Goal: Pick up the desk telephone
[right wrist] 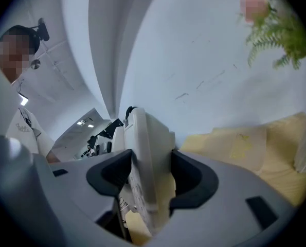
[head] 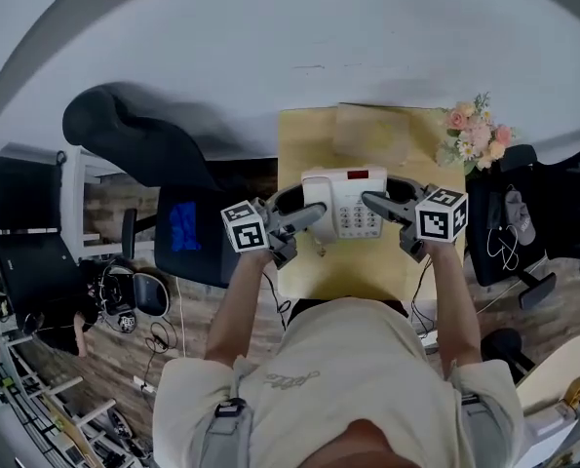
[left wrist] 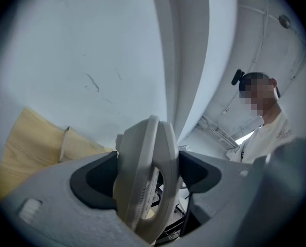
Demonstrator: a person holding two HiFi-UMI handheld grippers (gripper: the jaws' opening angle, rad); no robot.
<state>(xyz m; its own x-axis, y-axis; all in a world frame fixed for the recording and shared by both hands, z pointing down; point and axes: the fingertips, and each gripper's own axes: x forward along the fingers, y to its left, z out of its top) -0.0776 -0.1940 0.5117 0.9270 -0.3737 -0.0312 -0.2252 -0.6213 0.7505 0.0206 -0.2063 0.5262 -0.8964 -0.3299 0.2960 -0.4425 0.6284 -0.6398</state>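
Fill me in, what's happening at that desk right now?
A person holds a gripper in each hand and has the white desk telephone pinched from both sides. The left tongs are shut on its left edge and the right tongs on its right edge. The phone is over the small yellow table, keypad facing up; the pictures do not show whether it has left the tabletop. A bunch of flowers stands at the table's far right corner.
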